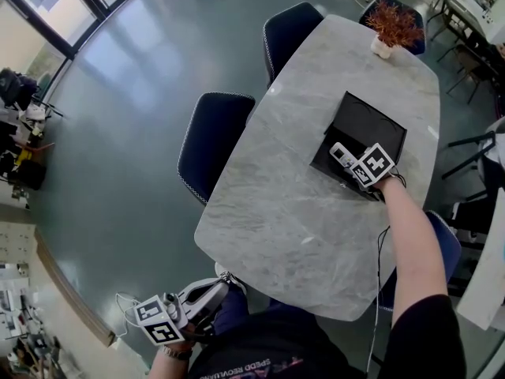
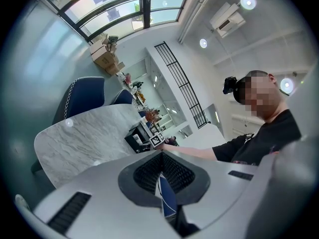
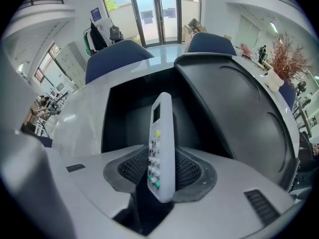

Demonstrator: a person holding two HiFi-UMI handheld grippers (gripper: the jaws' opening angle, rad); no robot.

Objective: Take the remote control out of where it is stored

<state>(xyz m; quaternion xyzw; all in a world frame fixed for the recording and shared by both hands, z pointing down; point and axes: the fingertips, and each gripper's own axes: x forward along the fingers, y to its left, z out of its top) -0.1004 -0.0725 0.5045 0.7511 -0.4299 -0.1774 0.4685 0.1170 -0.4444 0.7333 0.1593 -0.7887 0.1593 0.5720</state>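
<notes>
A white remote control (image 1: 341,155) with coloured buttons stands on edge between the pads of my right gripper (image 1: 353,166), which is shut on it. In the right gripper view the remote (image 3: 161,138) rises out of the right gripper (image 3: 160,172), just above the open black box (image 3: 128,114), whose lid (image 3: 239,108) is tipped back to the right. The box (image 1: 368,123) lies on the marble table (image 1: 284,212) at the far right. My left gripper (image 1: 211,297) hangs low by the person's lap, off the table. The left gripper (image 2: 160,164) has its jaws together and holds nothing.
A small pot with a reddish dried plant (image 1: 391,24) stands at the table's far end. Dark blue chairs (image 1: 211,144) (image 1: 293,34) line the table's left side, and another (image 1: 443,243) sits at the right. Grey floor spreads to the left.
</notes>
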